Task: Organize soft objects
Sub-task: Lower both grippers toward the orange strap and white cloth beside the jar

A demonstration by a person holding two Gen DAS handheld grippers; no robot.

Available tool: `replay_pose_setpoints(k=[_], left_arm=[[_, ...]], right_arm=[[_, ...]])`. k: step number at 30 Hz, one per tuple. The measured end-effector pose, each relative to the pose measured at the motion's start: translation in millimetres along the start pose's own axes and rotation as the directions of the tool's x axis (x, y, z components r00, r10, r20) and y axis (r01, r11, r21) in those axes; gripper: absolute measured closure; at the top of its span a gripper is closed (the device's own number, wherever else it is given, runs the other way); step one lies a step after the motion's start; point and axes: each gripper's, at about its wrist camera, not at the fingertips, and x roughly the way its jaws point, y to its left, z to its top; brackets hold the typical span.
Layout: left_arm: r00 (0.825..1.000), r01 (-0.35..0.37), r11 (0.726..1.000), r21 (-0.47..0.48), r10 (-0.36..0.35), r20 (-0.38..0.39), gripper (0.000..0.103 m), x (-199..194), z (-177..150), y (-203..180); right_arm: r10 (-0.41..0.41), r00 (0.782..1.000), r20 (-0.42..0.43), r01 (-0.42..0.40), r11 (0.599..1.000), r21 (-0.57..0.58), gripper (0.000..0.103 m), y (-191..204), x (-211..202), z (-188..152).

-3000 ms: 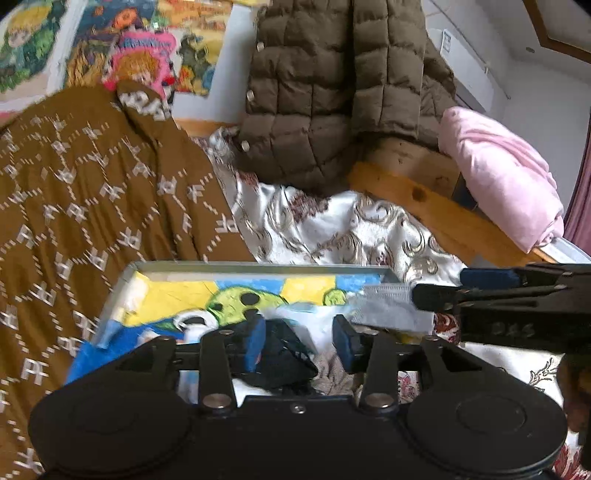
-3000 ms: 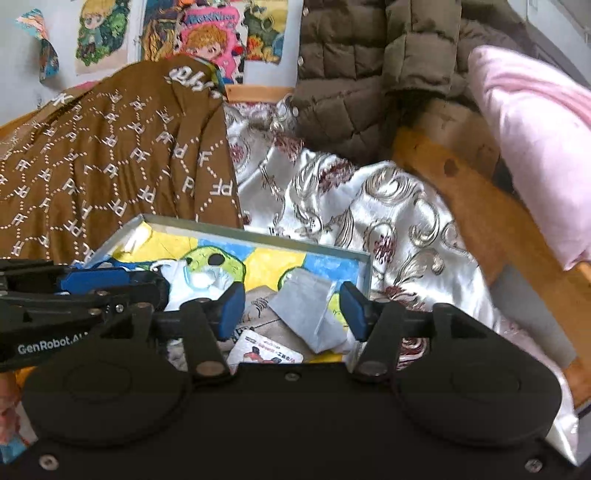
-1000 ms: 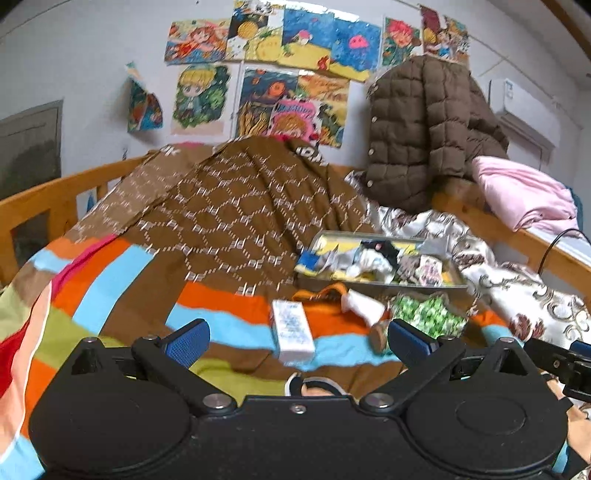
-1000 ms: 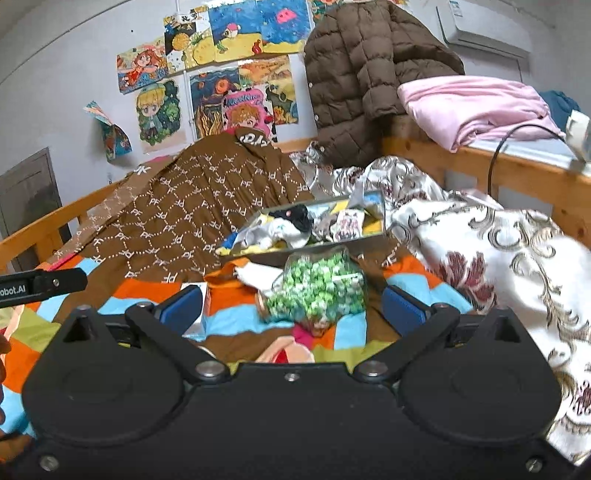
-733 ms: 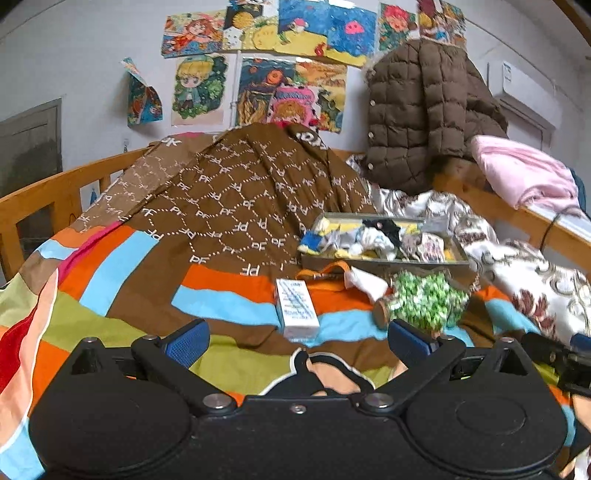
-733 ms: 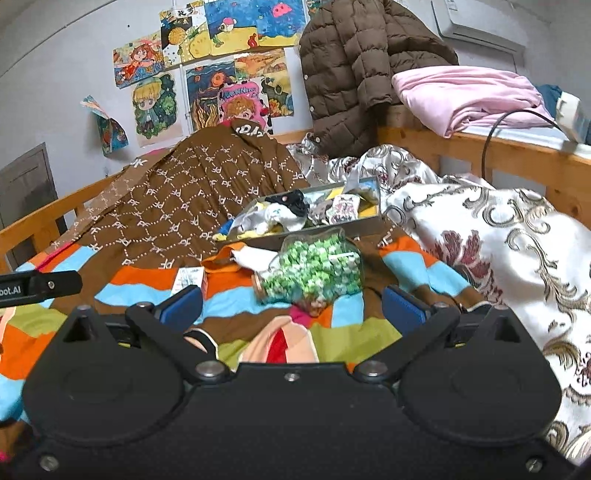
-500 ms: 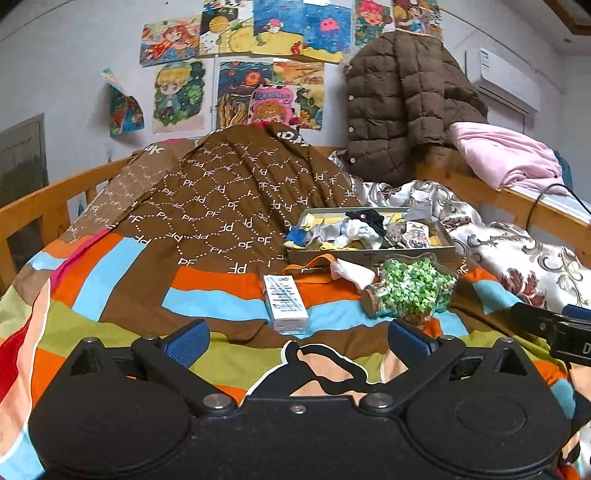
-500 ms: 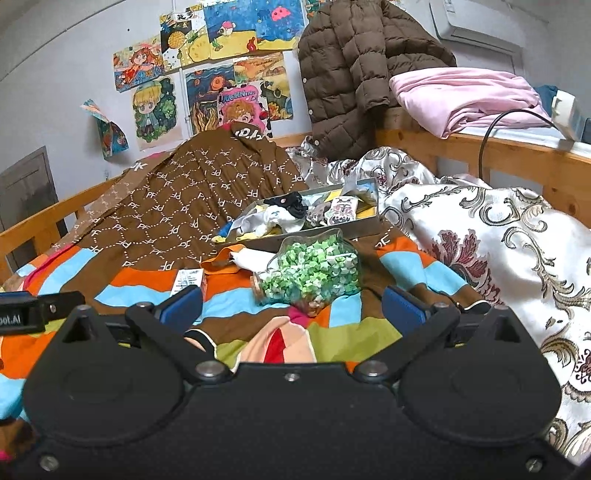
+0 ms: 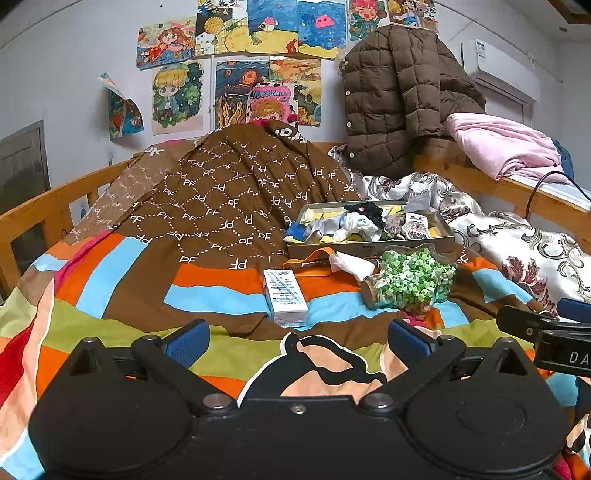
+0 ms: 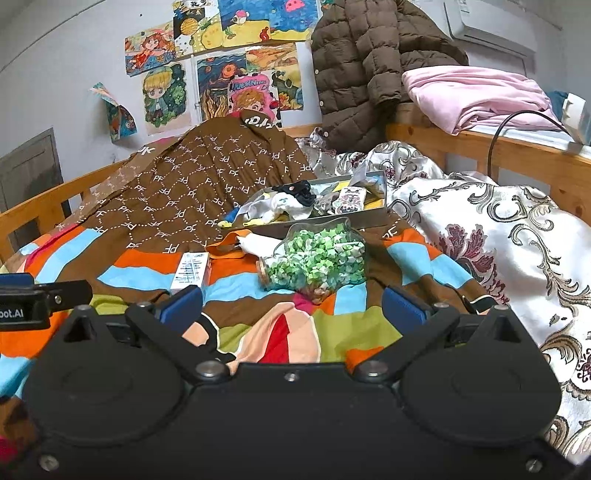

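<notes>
Closest to the cameras, the left tongs [image 9: 297,341] and the right tongs [image 10: 291,304] both stand spread wide with nothing between their blue-padded fingers [image 9: 186,341], held low over the striped multicolour quilt [image 9: 110,295] that covers the bed. Just beyond them a small white rectangular carton with printed text [image 9: 285,297] lies flat on the quilt, its long axis running away from the left camera. To its right a clear glass jar packed with green folded paper stars [image 9: 410,282] lies on its side, long axis across the bed, its cork-stopped mouth pointing left toward the carton; the two are near but apart. Just behind the jar, a white cloth pouch [image 9: 349,263] rests on a crumpled orange strap [image 9: 308,258] against the front wall of a shallow grey rectangular tray [image 9: 369,249]. The tray sits with its long side across the bed and holds the soft objects heaped together: a white sock-like bundle [image 9: 352,225], a black fabric piece [image 9: 364,210], a grey folded cloth [image 10: 364,179] at the far right corner and a small printed packet [image 9: 415,225]. Behind the tray a brown blanket patterned with white "PF" letters [image 9: 221,199] rises to the left, and a white satin cover with floral print [image 10: 498,229] spreads to the right. Farther back a brown quilted puffer jacket [image 9: 395,99] hangs over the wooden bed rail [image 9: 480,181], beside a folded pink blanket [image 9: 506,147], with colourful drawings [image 9: 258,26] on the wall.
</notes>
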Motion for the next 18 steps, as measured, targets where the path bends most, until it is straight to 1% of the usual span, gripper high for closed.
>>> replay_pose_setpoints(k=[18], left_arm=[[1.000, -0.024, 0.999, 0.039, 0.025, -0.008, 0.001, 1.3, -0.9, -5.9]], right_arm=[[0.015, 1.000, 0.008, -0.015, 1.000, 0.019, 0.001, 1.0, -1.2, 0.8]])
